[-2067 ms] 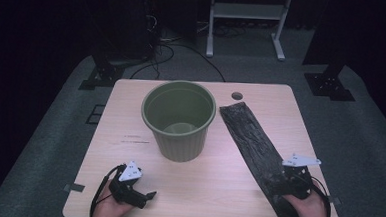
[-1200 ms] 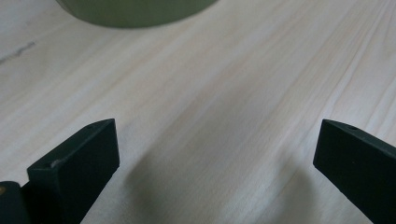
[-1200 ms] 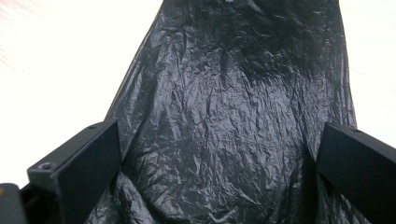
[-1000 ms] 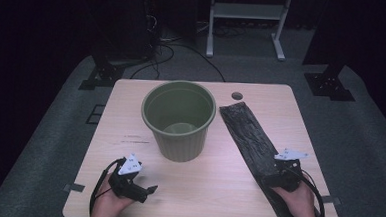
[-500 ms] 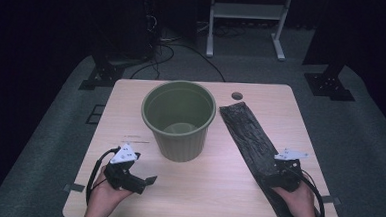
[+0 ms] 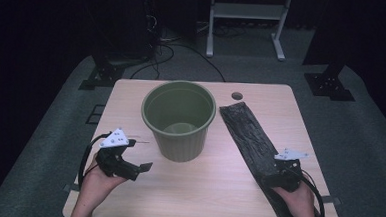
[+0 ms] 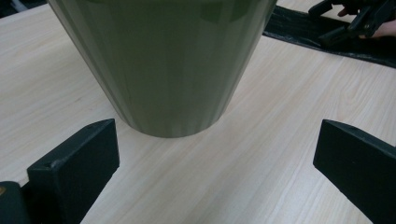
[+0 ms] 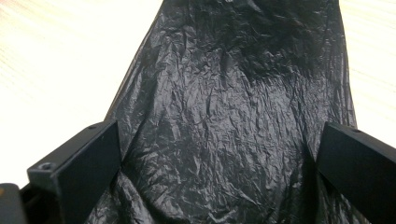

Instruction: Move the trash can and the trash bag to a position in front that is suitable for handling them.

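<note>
Beside the green bin (image 6: pixel 178 119), the black bag (image 6: pixel 249 136) runs off the table edge under the wide-open, empty right gripper (image 6: pixel 277 177); the left gripper (image 6: pixel 140 168) likewise gapes empty.

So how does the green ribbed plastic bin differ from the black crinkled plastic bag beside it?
The green ribbed plastic bin stands upright and rigid; the black crinkled plastic bag lies flat and limp. The bin is round and open-topped; the bag is a long folded strip. The bin is smooth-ribbed, the bag wrinkled. Both rest on the wooden table.

Green bin (image 6: pixel 179 120) blocks mid-table; bare wood (image 6: pixel 207 189) before it.
</note>
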`<state>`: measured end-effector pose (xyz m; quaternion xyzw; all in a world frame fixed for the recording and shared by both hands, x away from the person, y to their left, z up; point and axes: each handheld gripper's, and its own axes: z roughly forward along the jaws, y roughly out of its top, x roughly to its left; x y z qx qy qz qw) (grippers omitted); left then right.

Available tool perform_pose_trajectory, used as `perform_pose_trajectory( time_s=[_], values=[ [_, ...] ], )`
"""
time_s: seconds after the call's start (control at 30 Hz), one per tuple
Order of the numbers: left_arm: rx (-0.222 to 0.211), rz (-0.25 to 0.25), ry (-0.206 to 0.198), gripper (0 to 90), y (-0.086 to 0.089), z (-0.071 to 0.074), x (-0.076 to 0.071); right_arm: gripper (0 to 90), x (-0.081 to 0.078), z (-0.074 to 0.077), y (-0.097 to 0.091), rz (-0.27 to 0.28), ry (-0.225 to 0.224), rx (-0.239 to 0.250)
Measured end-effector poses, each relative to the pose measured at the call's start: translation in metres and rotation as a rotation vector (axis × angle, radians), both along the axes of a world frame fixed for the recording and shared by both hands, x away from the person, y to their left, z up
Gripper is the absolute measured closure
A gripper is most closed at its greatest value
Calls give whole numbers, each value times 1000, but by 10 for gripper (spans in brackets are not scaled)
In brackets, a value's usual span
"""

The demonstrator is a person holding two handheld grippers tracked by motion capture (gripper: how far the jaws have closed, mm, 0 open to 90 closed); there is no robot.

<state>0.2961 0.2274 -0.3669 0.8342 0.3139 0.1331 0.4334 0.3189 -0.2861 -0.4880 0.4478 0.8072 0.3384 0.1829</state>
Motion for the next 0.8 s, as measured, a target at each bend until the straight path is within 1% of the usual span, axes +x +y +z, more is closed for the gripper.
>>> perform_pose_trajectory(
  time_s=[0.17,0.27,0.37,0.43,0.5,0.63,0.8],
  values=[
    [2,0,-5,0,0,12,7,0,0,0,0,-1,0,0],
    [-13,2,-11,0,-1,21,9,0,0,0,0,-4,0,0],
    [-16,8,-17,0,0,29,13,0,0,0,0,-4,0,0],
    [-18,8,-18,0,0,35,15,0,0,0,0,-5,0,0],
    [-32,3,-14,0,0,40,19,0,0,0,0,-5,0,0],
    [-49,7,-8,0,0,50,26,0,0,0,0,-4,0,0],
    [-52,11,-21,0,-1,61,34,0,0,0,0,-4,0,0]
  ],
)
